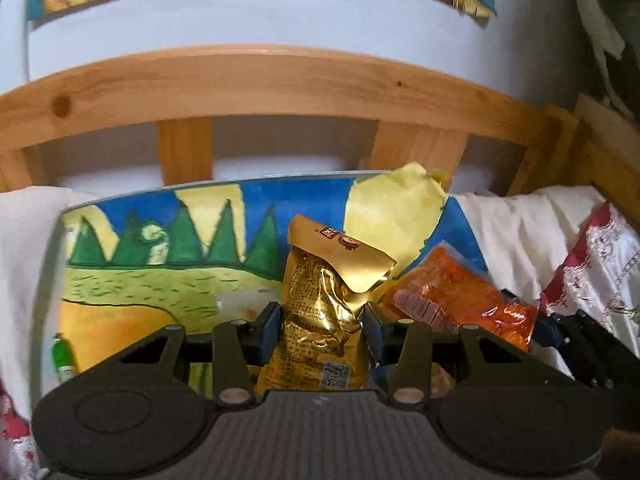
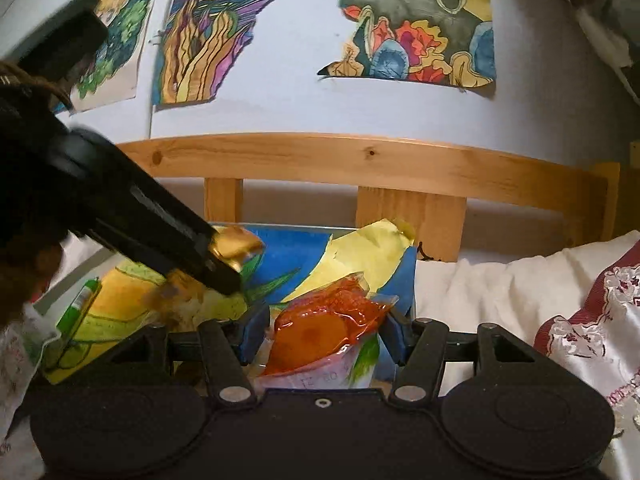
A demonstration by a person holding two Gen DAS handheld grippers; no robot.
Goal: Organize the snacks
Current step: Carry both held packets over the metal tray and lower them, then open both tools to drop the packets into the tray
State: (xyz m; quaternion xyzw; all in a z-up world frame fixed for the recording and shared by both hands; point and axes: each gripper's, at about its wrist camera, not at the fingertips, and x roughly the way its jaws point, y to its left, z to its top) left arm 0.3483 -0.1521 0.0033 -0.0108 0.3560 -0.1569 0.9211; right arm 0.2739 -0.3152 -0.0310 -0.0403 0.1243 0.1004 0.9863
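Our left claw [image 1: 322,316] grasps the gold packet [image 1: 320,312] upright, top toward the headboard [image 1: 256,84]; our right claw [image 2: 320,330] grasps the orange packet [image 2: 320,332] likewise.

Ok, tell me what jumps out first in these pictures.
A gold snack bag stands pinched in the left gripper, and an orange packet sits in the right gripper. Both hang over a bright painting lying on the bed, below a wooden headboard.

We see a big painted picture board [image 1: 168,280] lying on the white bed sheet [image 1: 516,224], before the wooden headboard [image 1: 248,80]. A small green tube [image 1: 63,354] lies on its left part. Our crinkly gold snack bag [image 1: 320,320] is left of the clear orange snack packet [image 2: 320,328].
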